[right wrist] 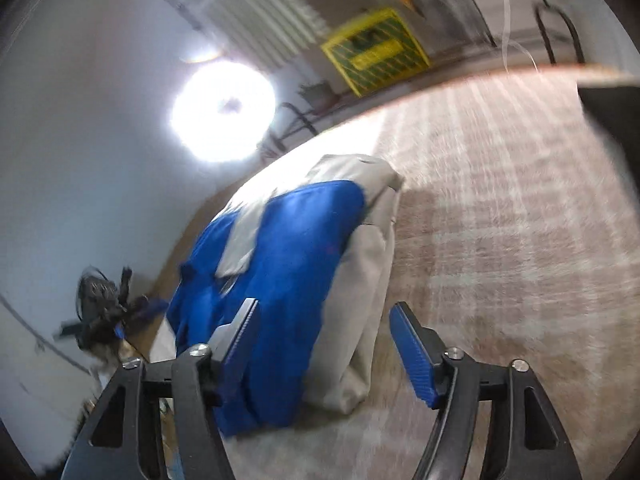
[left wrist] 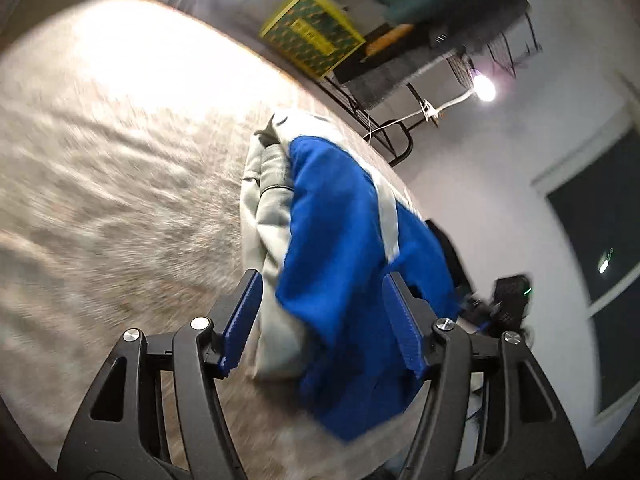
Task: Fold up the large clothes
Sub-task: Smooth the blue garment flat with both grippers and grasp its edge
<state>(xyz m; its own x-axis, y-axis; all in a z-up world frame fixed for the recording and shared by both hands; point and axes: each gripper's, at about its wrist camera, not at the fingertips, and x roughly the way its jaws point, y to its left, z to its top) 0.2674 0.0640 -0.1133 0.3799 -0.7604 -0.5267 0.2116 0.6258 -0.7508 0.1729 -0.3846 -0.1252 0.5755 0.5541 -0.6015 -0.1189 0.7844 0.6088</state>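
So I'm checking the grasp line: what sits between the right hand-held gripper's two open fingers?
In the right wrist view, the right hand-held gripper stands open, and between its fingers lies the blue and grey garment, resting on the bedcover.

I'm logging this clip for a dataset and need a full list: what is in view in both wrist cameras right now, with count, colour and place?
Garment: one, blue and pale grey, bunched in a folded heap on the bed, ahead of both grippers.
Bed cover: one, beige with a faint check, spread under the garment.
Crate: one, yellow and green, beyond the far edge of the bed.
Rack: one, dark wire, by the crate, with clothes piled on top.
Lamp: one small bright bulb, beside the rack; a bigger round light glares in the right wrist view.
Window: one, dark, on the white wall.
Left gripper: black with blue pads, jaws open around the garment's near end.
Right gripper: same build, jaws open over the garment.
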